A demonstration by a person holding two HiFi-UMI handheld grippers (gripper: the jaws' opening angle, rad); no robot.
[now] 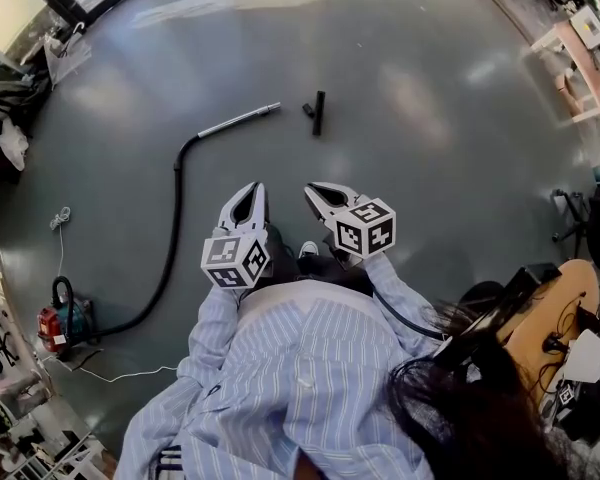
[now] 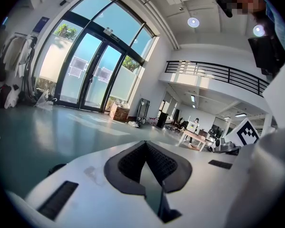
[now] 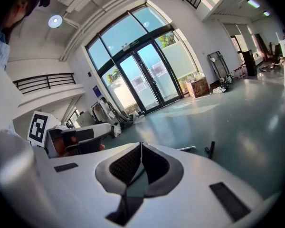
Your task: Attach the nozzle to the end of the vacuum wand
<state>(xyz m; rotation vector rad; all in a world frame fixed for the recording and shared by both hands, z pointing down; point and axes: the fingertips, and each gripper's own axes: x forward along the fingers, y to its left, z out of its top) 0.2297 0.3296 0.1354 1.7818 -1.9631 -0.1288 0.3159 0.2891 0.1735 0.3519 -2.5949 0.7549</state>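
We hold the left gripper (image 1: 254, 188) and right gripper (image 1: 311, 189) with jaws pressed together on nothing, and only square markers show on their cubes. The black nozzle (image 1: 317, 112) lies on the grey floor (image 1: 410, 168) near the wand (image 1: 240, 120) tip, not touching it; the hose (image 1: 170, 238) runs to a red vacuum (image 1: 60, 320)

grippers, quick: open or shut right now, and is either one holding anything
left gripper: closed, nothing between its jaws.
right gripper: closed, nothing between its jaws.
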